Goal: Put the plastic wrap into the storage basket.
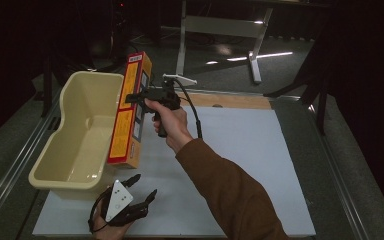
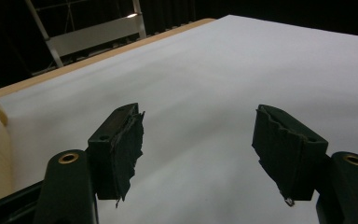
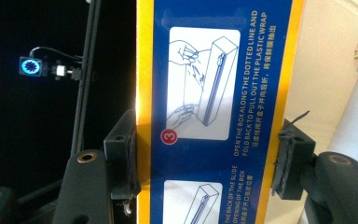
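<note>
A: How far has the job got?
B: The bin (image 1: 75, 145) stands far left. The box (image 1: 130, 110) is clamped by the right tongs (image 1: 136, 97) at the bin's right rim, not yet lowered in. The left tongs (image 1: 142, 187) are held apart, empty, over the near tabletop (image 1: 250, 165).

Box (image 3: 214, 93) cut off at top and bottom edges in right gripper view; its far face hidden behind tub (image 1: 80, 130) side in high view.

Long yellow-and-blue plastic-wrap box (image 1: 130, 110): on edge, leaning against cream tub (image 1: 75, 145) at table's 10 o'clock, pinched across its width.
</note>
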Action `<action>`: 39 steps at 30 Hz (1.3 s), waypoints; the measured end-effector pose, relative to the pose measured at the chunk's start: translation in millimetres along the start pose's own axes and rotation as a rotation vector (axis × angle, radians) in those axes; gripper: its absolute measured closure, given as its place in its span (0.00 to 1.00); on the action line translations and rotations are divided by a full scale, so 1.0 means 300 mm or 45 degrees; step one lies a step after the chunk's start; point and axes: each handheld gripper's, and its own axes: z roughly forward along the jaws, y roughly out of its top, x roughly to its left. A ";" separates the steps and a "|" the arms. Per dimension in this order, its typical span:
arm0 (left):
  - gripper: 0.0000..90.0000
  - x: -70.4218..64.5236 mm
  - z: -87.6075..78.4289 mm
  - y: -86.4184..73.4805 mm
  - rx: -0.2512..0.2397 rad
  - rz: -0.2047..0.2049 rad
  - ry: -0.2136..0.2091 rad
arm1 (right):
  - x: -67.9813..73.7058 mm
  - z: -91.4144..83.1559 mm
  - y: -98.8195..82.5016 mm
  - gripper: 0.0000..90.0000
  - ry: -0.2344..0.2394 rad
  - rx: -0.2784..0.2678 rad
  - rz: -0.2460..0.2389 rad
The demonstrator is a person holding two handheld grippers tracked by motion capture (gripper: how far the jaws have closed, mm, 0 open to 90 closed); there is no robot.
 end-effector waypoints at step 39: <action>0.36 -0.007 -0.016 0.001 -0.034 -0.002 -0.001 | 0.047 0.258 -0.057 0.43 0.013 0.039 0.041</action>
